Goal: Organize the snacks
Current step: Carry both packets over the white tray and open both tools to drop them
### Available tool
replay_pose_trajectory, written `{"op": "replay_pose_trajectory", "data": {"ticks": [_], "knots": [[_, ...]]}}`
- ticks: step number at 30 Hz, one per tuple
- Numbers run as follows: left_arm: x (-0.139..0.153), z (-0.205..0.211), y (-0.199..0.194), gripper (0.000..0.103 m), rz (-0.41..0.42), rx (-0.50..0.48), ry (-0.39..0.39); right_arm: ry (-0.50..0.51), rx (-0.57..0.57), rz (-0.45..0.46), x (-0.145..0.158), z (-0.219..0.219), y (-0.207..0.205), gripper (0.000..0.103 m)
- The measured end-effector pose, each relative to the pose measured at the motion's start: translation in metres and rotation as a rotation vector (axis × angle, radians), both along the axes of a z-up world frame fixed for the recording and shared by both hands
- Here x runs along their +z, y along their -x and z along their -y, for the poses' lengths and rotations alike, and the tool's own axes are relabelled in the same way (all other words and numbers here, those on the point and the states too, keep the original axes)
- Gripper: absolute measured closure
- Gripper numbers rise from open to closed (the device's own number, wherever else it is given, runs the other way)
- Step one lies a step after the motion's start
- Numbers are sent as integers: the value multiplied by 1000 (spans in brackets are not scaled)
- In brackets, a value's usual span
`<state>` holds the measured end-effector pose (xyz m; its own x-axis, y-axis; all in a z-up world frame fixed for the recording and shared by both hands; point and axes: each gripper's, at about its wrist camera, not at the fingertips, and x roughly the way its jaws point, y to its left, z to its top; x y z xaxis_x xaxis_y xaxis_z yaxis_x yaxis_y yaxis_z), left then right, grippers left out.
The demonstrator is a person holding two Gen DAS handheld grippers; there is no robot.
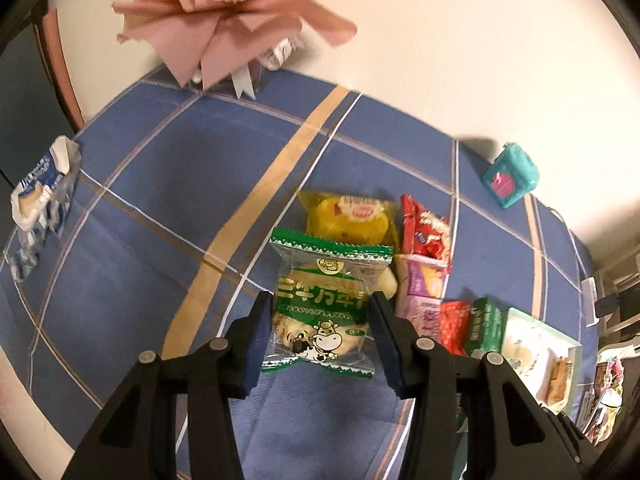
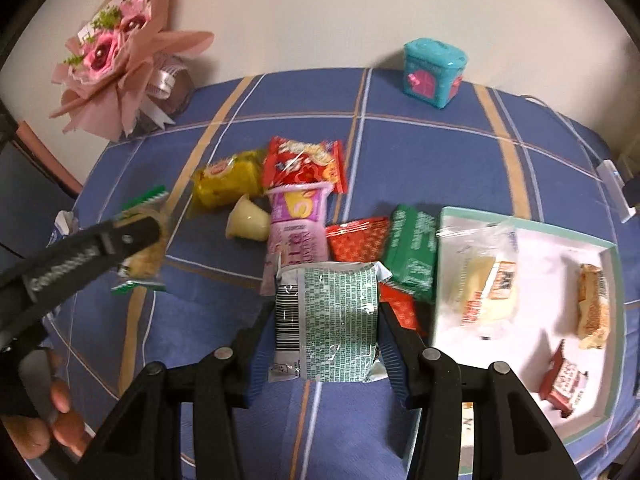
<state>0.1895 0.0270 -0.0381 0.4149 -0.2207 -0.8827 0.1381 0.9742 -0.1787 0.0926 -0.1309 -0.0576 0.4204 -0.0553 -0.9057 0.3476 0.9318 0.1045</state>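
Right wrist view: my white box waits beside the snack pile on the bench. My right tool is clenched on a silver-green packet; my left tool grips the cow biscuit pack. Slick wrappers could slip loose mid-carry.

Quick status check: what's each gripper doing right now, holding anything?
Left gripper: closed on the green cow biscuit packet, lifted above the cloth.
Right gripper: closed on a grey-green printed snack packet.
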Motion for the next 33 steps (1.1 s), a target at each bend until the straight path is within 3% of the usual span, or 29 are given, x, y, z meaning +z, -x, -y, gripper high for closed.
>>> {"op": "replay_pose_trajectory", "data": {"ticks": [13,22,33], "knots": [[17,52,31,53,22,-105,-10,-16,-212,16,19,88,46,52],[16,130,74,53,27,-294,-50,-17,-399,-18,15,162,90,52],[-8,221,138,52,-6,-531,-127,-35,-476,-16,16,202,126,51]]}}
